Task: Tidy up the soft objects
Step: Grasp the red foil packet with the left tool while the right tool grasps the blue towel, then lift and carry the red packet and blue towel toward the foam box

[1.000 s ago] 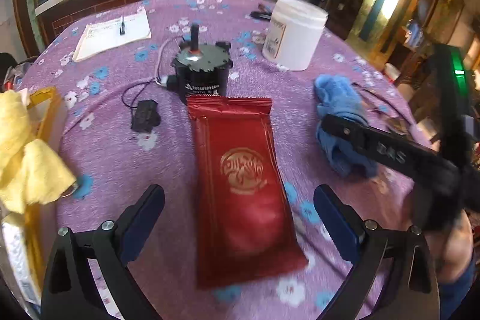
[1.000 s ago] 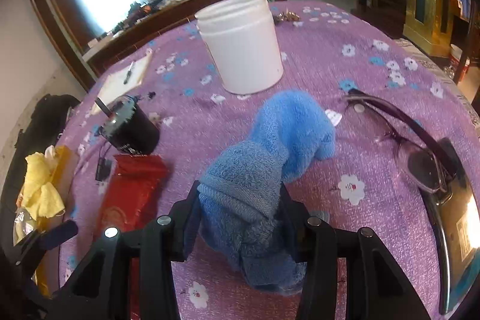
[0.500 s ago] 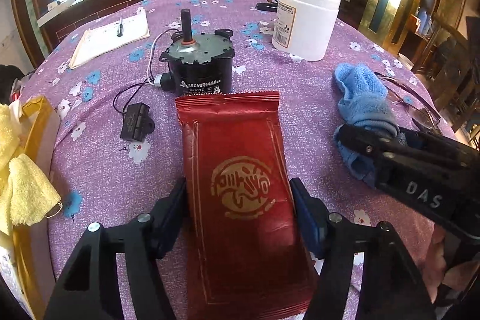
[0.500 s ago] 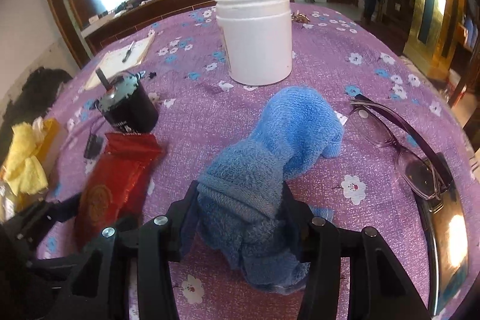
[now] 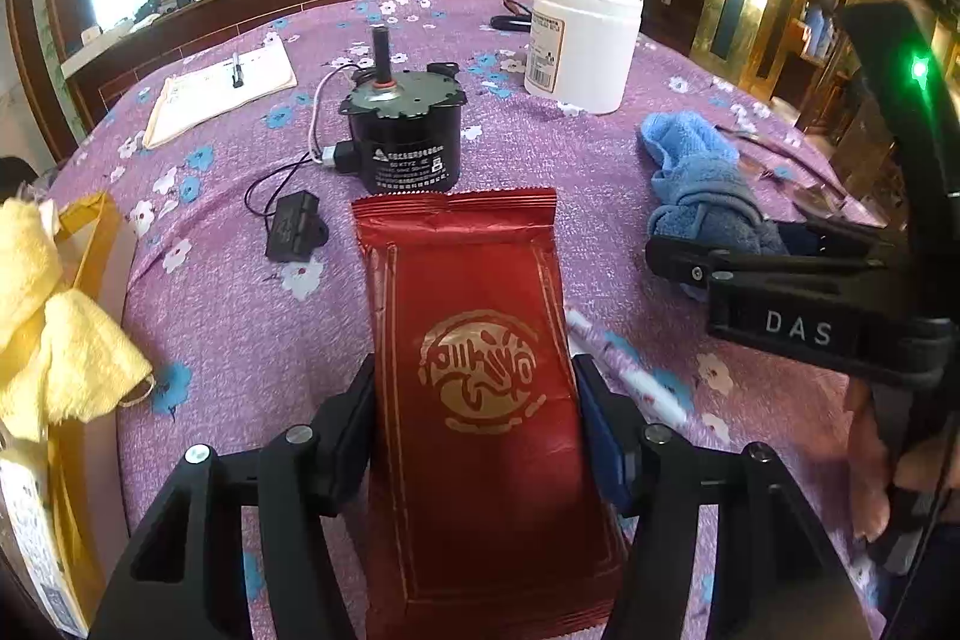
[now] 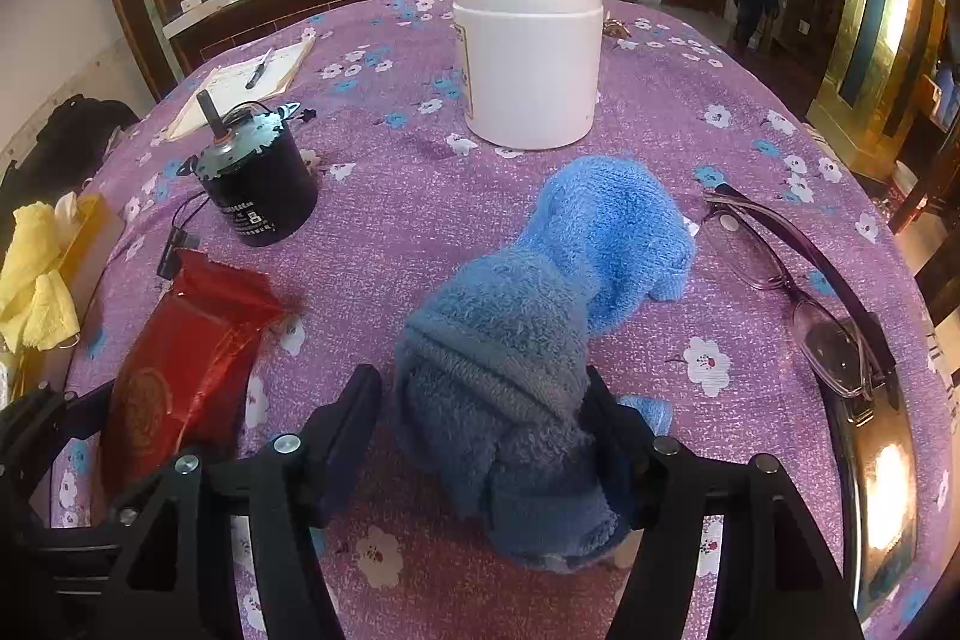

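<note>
My left claw [image 5: 474, 412] is clamped on the red foil packet [image 5: 480, 400], both fingers pressing its long edges around the middle. The packet's long axis runs straight away from the camera, its crimped far end pointing at the black motor [image 5: 402, 142] just beyond it, and that far end is lifted off the purple flowered surface [image 5: 240, 310]. In the right wrist view I see the same packet [image 6: 180, 358] from the side, tilted with its crimped end raised.

My right claw [image 6: 483, 418] has the blue towel [image 6: 540, 316] between its fingers. The right finger presses into the cloth; on the left I see a narrow gap, so I cannot tell whether the grip is firm. The towel is bunched into a roll lying on the surface, its long axis running away from me toward the white jar [image 6: 528, 52].

Only the right view shows the glasses [image 6: 798, 286] lying just right of the towel. The left view shows the yellow cloth [image 5: 54, 328] more clearly, draped at the surface's left edge, and the notepad [image 5: 222, 88] with a pen on it.
</note>
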Demonstrator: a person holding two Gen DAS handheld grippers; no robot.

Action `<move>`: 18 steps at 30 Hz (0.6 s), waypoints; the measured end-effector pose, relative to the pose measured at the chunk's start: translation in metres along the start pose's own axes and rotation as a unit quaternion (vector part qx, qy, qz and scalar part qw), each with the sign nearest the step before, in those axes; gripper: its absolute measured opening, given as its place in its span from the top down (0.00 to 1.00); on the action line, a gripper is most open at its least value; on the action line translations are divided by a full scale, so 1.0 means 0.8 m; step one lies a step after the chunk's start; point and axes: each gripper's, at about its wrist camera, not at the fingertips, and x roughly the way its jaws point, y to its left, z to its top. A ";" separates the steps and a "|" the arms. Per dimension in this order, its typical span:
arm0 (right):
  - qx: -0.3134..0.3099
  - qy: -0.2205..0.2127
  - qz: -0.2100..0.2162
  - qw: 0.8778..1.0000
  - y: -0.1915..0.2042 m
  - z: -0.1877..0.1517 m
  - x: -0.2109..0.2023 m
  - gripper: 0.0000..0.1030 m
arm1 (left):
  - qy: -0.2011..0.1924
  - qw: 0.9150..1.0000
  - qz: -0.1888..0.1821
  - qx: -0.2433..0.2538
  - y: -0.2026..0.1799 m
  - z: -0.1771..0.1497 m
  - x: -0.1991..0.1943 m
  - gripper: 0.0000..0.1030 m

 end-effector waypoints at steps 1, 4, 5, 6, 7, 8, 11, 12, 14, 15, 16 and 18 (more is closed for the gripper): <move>-0.001 0.002 -0.003 1.000 0.001 -0.001 0.000 0.45 | -0.002 1.000 -0.004 -0.004 0.003 0.000 -0.002 0.43; -0.001 -0.012 -0.005 1.000 0.001 -0.001 -0.008 0.57 | -0.007 1.000 -0.016 -0.020 0.011 0.002 -0.004 0.44; 0.000 -0.022 0.006 1.000 0.002 0.000 -0.013 0.57 | -0.007 1.000 -0.018 -0.023 0.012 0.002 -0.003 0.44; -0.002 -0.034 0.018 0.999 0.004 0.000 -0.019 0.57 | -0.009 0.999 -0.019 -0.025 0.014 0.003 -0.003 0.44; -0.010 -0.049 0.031 0.998 0.009 0.000 -0.027 0.57 | -0.010 0.999 -0.019 -0.025 0.014 0.003 -0.004 0.44; -0.017 -0.056 0.036 0.998 0.014 0.000 -0.031 0.57 | -0.011 0.999 -0.020 -0.026 0.014 0.003 -0.004 0.44; -0.044 -0.064 0.049 0.996 0.032 -0.004 -0.035 0.57 | -0.016 0.999 -0.016 -0.030 0.016 0.003 -0.006 0.44; -0.049 -0.064 0.052 0.995 0.037 -0.005 -0.034 0.57 | -0.019 0.999 -0.014 -0.032 0.016 0.003 -0.007 0.44; -0.058 -0.065 0.053 0.995 0.042 -0.006 -0.034 0.57 | -0.030 0.999 -0.004 -0.032 0.017 0.004 -0.012 0.44; -0.060 -0.068 0.053 0.994 0.044 -0.006 -0.034 0.57 | -0.035 0.999 0.001 -0.031 0.018 0.005 -0.014 0.44; -0.060 -0.072 0.055 0.994 0.044 -0.007 -0.035 0.56 | -0.043 0.999 0.010 -0.030 0.018 0.006 -0.018 0.44; -0.060 -0.080 0.060 0.993 0.044 -0.007 -0.039 0.56 | -0.056 0.998 0.024 -0.027 0.018 0.007 -0.022 0.44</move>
